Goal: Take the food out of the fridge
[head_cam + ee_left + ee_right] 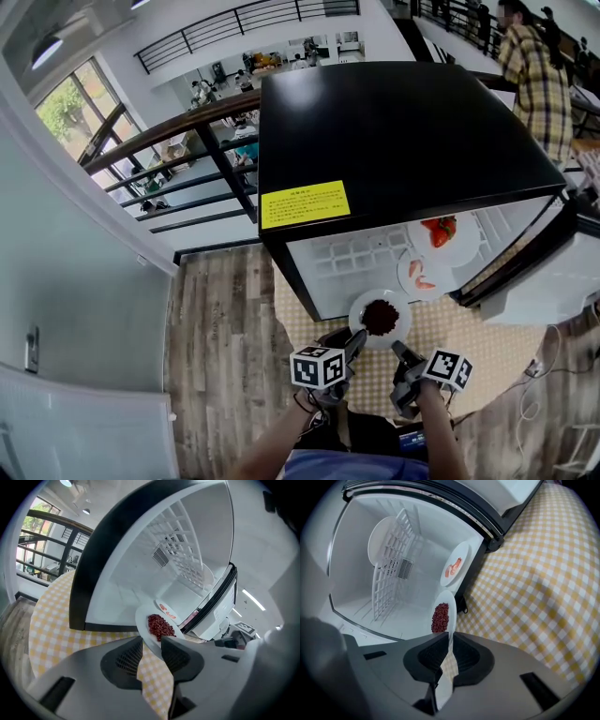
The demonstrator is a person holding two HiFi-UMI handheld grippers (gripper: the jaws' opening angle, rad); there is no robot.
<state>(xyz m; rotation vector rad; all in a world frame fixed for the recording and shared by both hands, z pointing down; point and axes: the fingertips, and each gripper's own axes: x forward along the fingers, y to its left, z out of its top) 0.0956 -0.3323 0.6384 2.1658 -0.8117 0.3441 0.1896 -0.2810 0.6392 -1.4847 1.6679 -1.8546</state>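
A white plate of red beans point(380, 319) hangs just outside the open fridge point(394, 141), above the yellow checked cloth. My right gripper point(448, 646) is shut on the near rim of this plate point(442, 617); in the head view it point(401, 352) is at the plate's right. My left gripper point(354, 342) is at the plate's left. Its jaws stand on either side of the rim of the plate point(161, 626), with cloth showing in the gap, so the left gripper point(151, 648) is open. Inside the fridge are a plate of pink slices point(424, 274) and a plate of red food point(441, 232).
The fridge door point(553, 281) swings open to the right. A white wire shelf point(391, 573) stands inside the fridge. The checked cloth point(543, 573) covers the table beneath. A person in a plaid shirt point(539, 75) stands beyond the fridge, and a dark railing point(187, 141) runs at the left.
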